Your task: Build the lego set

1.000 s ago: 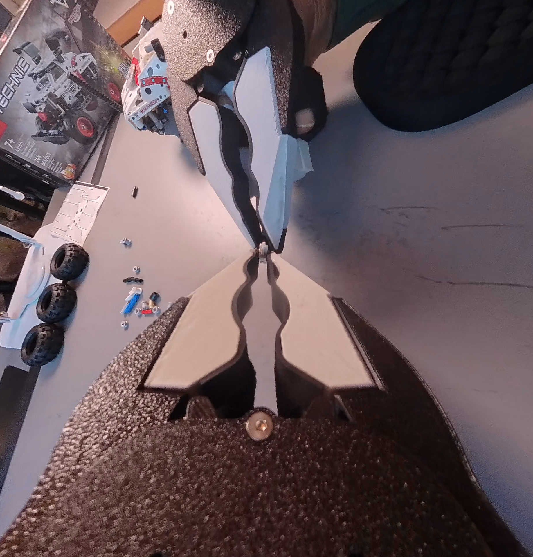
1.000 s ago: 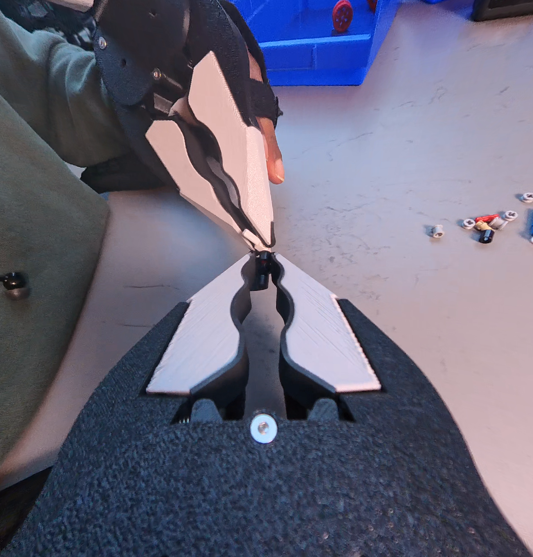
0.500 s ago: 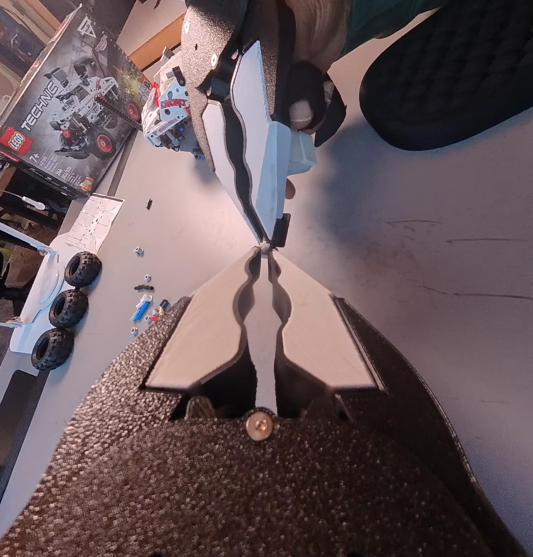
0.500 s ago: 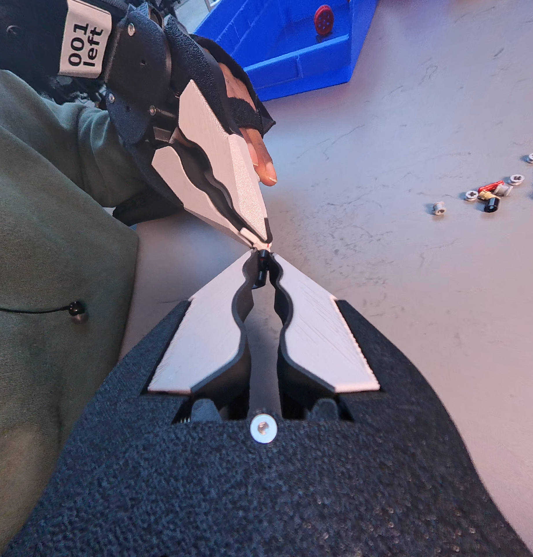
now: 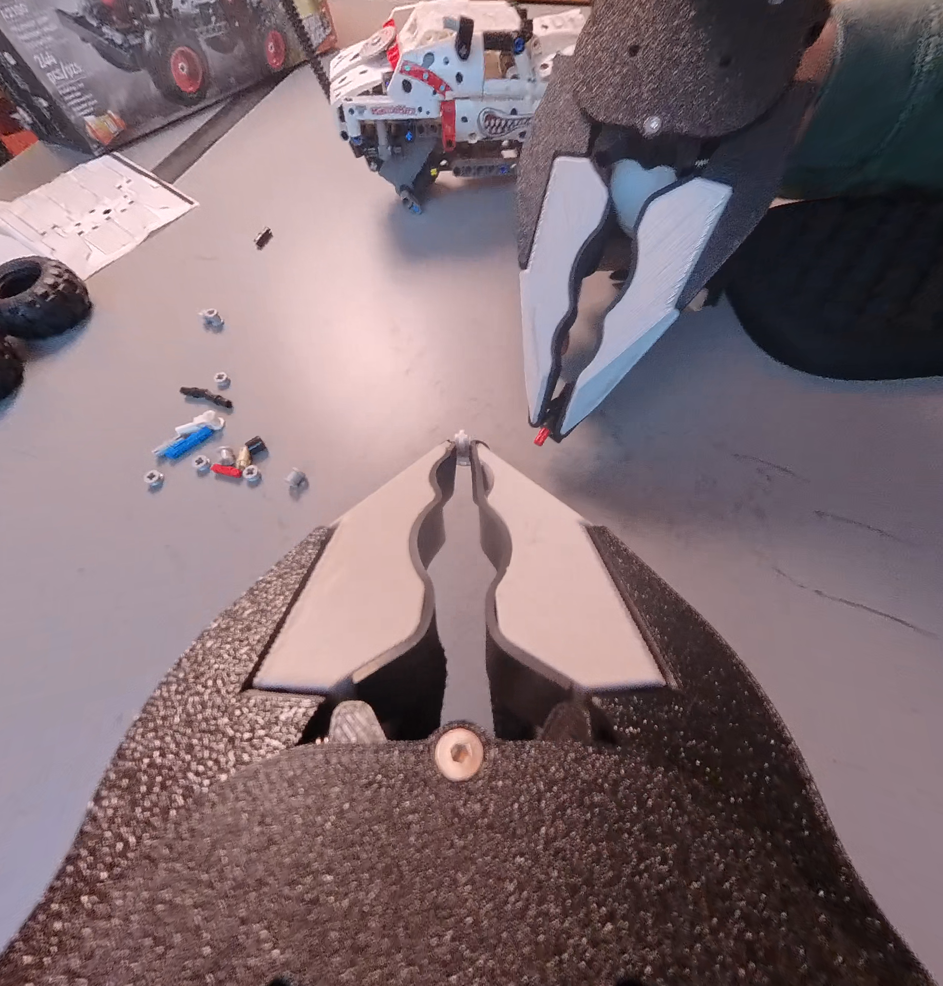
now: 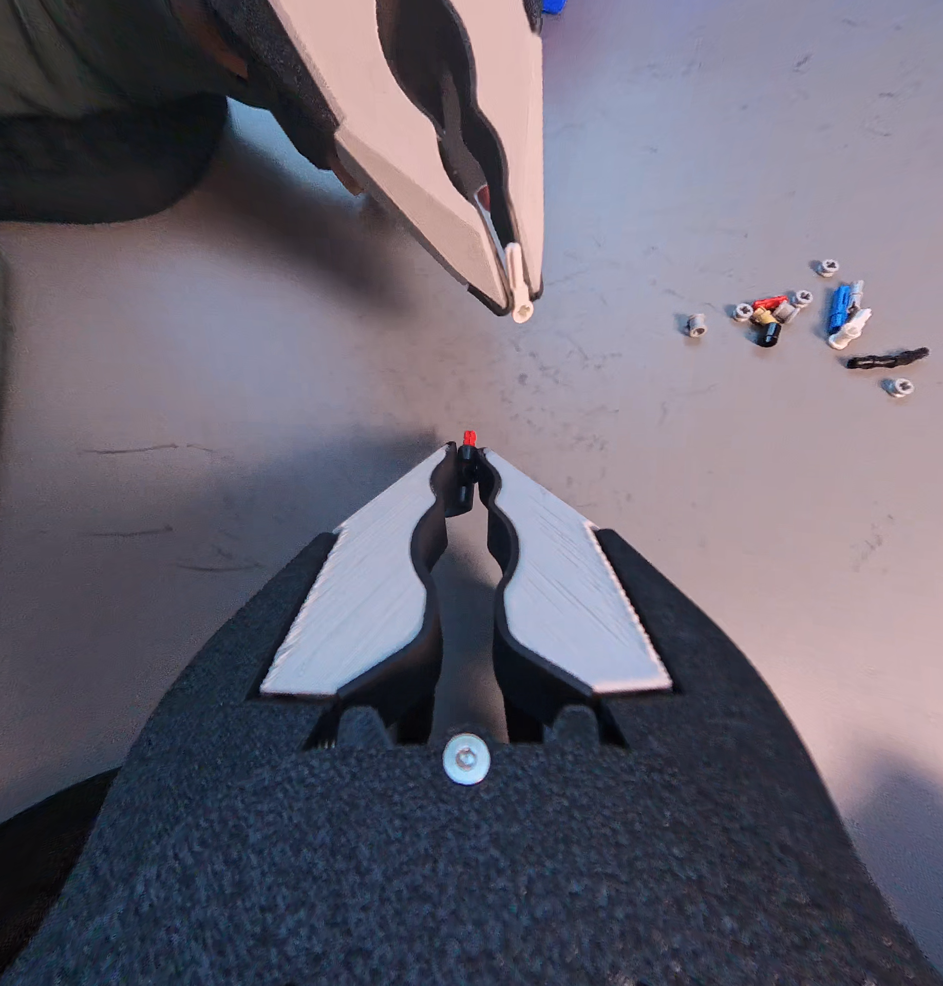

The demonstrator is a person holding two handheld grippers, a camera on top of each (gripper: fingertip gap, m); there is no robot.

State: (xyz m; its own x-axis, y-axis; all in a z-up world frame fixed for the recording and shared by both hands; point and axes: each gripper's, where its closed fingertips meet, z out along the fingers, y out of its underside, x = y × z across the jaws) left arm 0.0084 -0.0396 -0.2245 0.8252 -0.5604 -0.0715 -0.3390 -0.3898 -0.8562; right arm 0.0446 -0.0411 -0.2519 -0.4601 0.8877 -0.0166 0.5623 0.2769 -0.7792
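Left gripper: jaws clamped on a white connector. Right gripper: jaws pinching a black pin with red tip. Tips, touching half a second ago, now apart; the join looks unmade. Worktop: loose small parts; truck model beyond.

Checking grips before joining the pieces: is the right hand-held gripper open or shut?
Shut: the right hand-held gripper pinches a black-and-red pin between its tips.

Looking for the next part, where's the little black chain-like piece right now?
In the right wrist view the black chain-like piece lies on the table at far right, just below the blue pin, away from both grippers.
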